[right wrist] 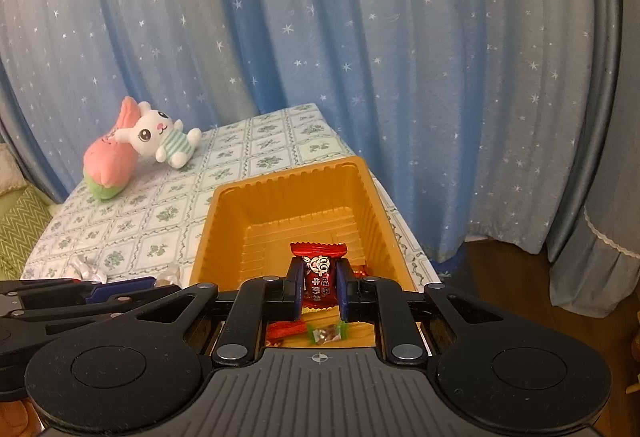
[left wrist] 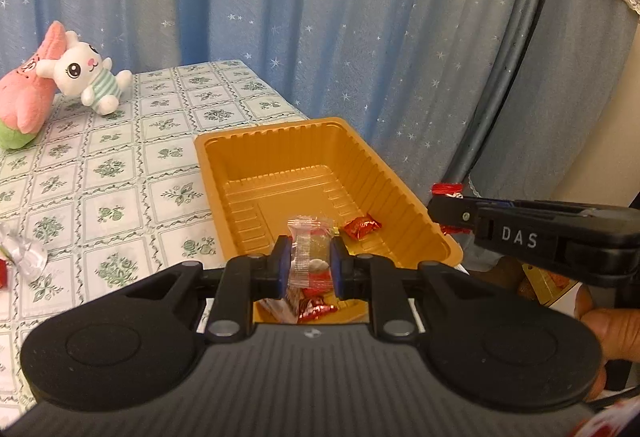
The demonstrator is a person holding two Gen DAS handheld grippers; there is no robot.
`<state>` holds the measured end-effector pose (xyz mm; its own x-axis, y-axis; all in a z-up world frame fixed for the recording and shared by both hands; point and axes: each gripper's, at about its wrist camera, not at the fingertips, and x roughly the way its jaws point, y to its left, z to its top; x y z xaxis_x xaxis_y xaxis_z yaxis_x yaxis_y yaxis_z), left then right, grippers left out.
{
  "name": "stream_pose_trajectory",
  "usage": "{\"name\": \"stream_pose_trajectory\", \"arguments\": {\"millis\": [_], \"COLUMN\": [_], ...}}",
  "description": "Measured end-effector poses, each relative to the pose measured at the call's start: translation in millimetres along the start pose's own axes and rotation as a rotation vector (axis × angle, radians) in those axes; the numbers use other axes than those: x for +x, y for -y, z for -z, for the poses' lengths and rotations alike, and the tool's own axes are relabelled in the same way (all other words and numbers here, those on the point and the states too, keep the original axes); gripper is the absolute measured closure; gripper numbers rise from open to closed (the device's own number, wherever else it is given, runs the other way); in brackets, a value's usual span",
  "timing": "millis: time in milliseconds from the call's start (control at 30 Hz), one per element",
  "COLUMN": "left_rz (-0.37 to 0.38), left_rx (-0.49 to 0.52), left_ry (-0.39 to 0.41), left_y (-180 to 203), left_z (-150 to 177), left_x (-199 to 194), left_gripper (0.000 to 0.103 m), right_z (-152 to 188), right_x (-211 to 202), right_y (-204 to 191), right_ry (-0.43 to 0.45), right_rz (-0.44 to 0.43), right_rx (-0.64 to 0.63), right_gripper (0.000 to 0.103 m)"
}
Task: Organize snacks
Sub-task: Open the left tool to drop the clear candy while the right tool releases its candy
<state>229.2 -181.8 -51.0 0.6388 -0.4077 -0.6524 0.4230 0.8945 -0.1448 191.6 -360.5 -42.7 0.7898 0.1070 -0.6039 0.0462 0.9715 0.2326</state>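
Left wrist view, item one: clear-wrapped snack [left wrist: 310, 257], upright, pinched between the blue pads of the left gripper [left wrist: 310, 261], held over the near end of the orange tray [left wrist: 280, 141].

Item two, right wrist view: red-wrapped candy [right wrist: 318, 277] with a cartoon face, upright, clamped by the right gripper [right wrist: 319, 285], also above the tray's [right wrist: 288, 177] near end. From the left wrist view the right gripper [left wrist: 444, 209] reaches in just off the tray's right wall, red wrapper ends showing at its tip.

Tray contents: one red foil candy [left wrist: 362, 227] on the floor toward the right wall; more red wrappers [left wrist: 314, 307] at the near edge below the left gripper; a green-ended sweet [right wrist: 326, 333] beside a red one at the near edge below the right gripper.

Left of the tray: floral tablecloth [left wrist: 120, 165], with crumpled silver wrappers [left wrist: 24, 257] lying on it well apart from the tray.

Beyond the tray, far left corner of the cloth: white rabbit plush [left wrist: 88, 77] leaning on a pink star plush [left wrist: 28, 93].

Behind the tray: blue star-print curtain [left wrist: 320, 17].

Right of the tray, near edge: a person's hand [left wrist: 608, 329] on the right gripper's handle.
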Motion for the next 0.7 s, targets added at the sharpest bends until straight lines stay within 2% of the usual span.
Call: {"name": "stream_pose_trajectory", "arguments": {"millis": [700], "left_rz": [-0.002], "left_rx": [-0.02], "left_ry": [-0.043], "left_y": [-22], "left_z": [-30], "left_x": [69], "left_gripper": [0.084], "right_z": [-25], "right_x": [61], "right_y": [17], "right_ry": [-0.051], "right_rz": [-0.01], "right_rx": [-0.009], "right_gripper": [0.086]}}
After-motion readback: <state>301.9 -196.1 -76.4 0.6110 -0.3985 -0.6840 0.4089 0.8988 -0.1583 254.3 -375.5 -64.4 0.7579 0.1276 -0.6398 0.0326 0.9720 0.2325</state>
